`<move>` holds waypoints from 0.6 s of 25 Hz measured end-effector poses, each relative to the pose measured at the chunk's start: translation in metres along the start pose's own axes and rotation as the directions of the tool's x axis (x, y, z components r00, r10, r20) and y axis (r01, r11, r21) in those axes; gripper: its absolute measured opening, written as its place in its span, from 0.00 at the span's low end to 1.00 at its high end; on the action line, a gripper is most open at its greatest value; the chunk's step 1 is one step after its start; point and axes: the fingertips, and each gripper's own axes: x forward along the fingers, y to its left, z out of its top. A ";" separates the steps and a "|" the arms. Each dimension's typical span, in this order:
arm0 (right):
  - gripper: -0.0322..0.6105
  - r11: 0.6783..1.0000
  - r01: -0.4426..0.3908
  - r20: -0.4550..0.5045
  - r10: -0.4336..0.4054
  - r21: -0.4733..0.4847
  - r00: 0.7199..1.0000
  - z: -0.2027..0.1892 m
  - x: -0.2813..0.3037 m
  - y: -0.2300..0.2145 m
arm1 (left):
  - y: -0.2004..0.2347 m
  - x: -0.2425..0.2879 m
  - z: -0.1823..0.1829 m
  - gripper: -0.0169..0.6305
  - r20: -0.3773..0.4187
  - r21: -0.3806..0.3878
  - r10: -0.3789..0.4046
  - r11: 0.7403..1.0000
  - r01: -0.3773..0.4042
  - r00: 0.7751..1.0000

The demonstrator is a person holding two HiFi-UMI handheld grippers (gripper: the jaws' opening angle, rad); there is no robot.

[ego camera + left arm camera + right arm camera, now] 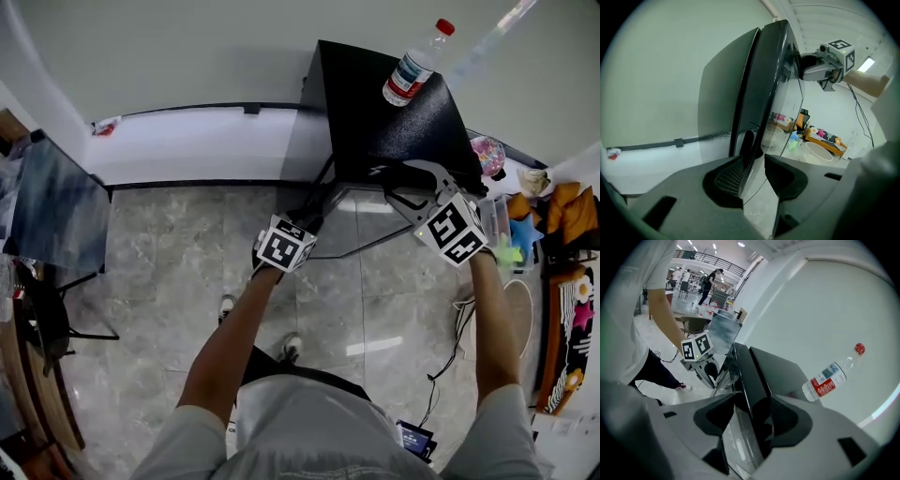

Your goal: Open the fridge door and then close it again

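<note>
A small black fridge [394,122] stands against the white wall, and a water bottle [415,66] lies on its top. Its glossy glass door [764,84] faces me; I cannot tell whether it is ajar. My right gripper [405,187] is up at the door's top corner. In the right gripper view its jaws [750,413] are closed across the thick door edge [750,376]. My left gripper [305,220] is lower on the same door edge. In the left gripper view its jaws [753,161] straddle that edge, with a gap left at the right pad.
A sofa with bright cushions [572,309] and a round pale mat [517,319] lie at the right. A dark panel and chair [56,211] stand at the left. Cables [450,347] trail on the tiled floor by my feet. People move about far behind [710,282].
</note>
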 end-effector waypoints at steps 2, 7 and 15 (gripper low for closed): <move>0.42 1.000 -0.005 0.012 0.005 -0.004 1.000 0.000 0.000 0.000 | 0.001 0.000 0.000 0.22 0.012 -0.016 0.013 1.000 -0.012 1.000; 0.42 1.000 0.003 0.039 -0.003 -0.008 0.999 0.000 0.000 0.000 | 0.000 0.002 -0.001 0.20 0.019 -0.016 0.047 0.999 -0.047 0.999; 0.42 0.999 0.021 0.062 -0.019 -0.036 0.998 0.004 -0.005 0.000 | -0.003 0.000 -0.001 0.19 0.012 -0.042 0.054 0.998 -0.053 0.998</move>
